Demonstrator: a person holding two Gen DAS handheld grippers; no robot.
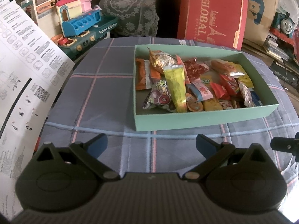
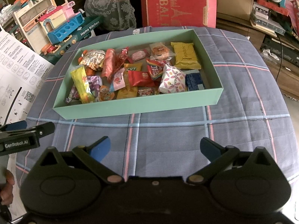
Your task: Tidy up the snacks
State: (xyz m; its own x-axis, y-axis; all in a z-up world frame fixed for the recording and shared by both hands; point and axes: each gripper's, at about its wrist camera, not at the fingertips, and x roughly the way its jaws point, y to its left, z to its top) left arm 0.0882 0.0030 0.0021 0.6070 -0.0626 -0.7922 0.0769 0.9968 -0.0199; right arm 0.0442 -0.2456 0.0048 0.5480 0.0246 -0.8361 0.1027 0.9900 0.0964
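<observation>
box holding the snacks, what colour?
Pale mint green box, plain with no pattern. Clearest in the right wrist view.

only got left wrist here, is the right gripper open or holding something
Observer: The right gripper is open and empty, over the cloth, short of the box.
Operator: whats in the box near right corner, the wall hides it
Observer: A blue packet, lying flat beside a white flowered packet.
Operator: any snacks loose on the cloth right of the box
Observer: None that I can see; only bare cloth there.
</observation>
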